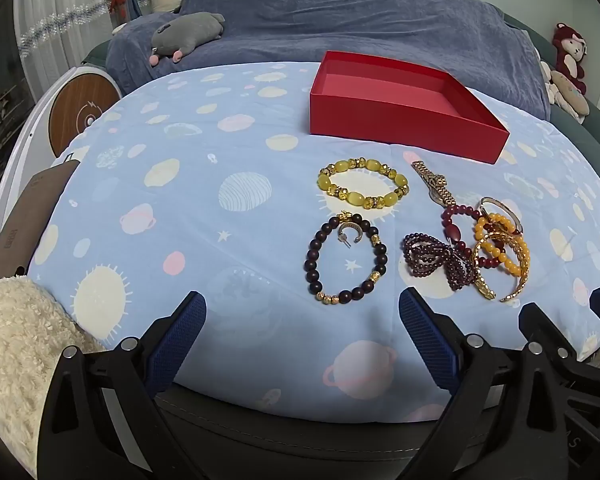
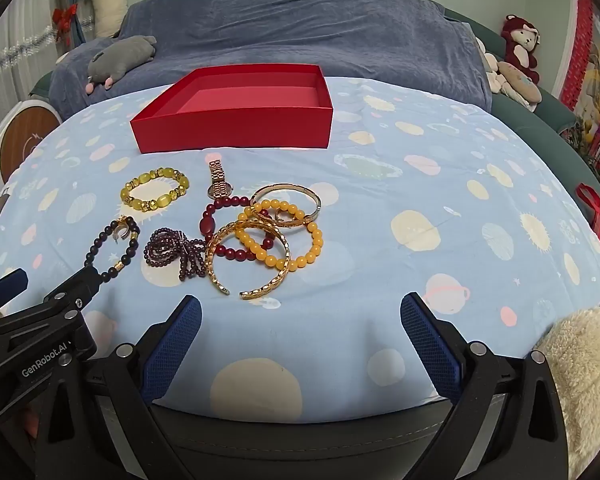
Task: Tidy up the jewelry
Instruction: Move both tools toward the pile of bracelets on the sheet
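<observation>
An empty red box stands at the back of the table. In front of it lie a yellow bead bracelet, a gold watch, a dark wooden bead bracelet with a small earring inside it, a purple bead strand, and a pile of red beads, orange beads and gold bangles. My left gripper is open near the dark bracelet. My right gripper is open, empty, just before the pile.
The table wears a light blue planet-print cloth. A blue-covered sofa with a grey plush toy sits behind. White fluffy fabric lies at the front left and front right.
</observation>
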A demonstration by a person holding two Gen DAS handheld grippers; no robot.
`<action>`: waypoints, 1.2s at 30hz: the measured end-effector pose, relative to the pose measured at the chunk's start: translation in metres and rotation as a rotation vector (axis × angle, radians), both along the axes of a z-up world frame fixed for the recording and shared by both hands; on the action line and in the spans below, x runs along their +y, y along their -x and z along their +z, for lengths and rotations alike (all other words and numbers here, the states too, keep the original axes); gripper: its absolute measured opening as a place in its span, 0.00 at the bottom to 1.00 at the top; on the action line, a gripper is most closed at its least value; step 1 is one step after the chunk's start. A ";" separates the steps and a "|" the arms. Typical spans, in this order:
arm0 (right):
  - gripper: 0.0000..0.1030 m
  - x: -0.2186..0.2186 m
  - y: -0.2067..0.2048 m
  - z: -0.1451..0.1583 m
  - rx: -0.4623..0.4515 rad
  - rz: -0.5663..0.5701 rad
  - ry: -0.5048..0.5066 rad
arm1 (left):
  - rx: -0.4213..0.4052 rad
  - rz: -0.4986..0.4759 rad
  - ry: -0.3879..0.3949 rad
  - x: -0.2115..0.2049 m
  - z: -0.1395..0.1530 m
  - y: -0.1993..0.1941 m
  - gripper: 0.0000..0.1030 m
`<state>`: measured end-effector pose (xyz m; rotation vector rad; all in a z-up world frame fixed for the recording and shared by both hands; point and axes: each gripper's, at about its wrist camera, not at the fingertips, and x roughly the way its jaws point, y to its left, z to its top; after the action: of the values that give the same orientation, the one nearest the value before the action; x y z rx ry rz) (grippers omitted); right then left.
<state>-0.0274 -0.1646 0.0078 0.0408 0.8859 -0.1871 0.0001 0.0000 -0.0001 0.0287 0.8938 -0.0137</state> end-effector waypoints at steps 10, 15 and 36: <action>0.93 -0.003 0.000 -0.001 0.006 0.001 -0.009 | 0.001 0.000 0.000 0.000 0.000 0.000 0.90; 0.93 -0.003 -0.002 -0.002 -0.003 0.007 -0.010 | 0.004 -0.005 0.016 0.001 0.000 0.000 0.90; 0.93 -0.018 -0.015 0.003 0.028 -0.022 -0.062 | 0.085 0.028 0.149 0.025 -0.005 -0.031 0.80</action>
<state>-0.0128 -0.1827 0.0105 0.1058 0.9197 -0.1815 0.0312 0.0253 -0.0051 -0.1240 0.9759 -0.0557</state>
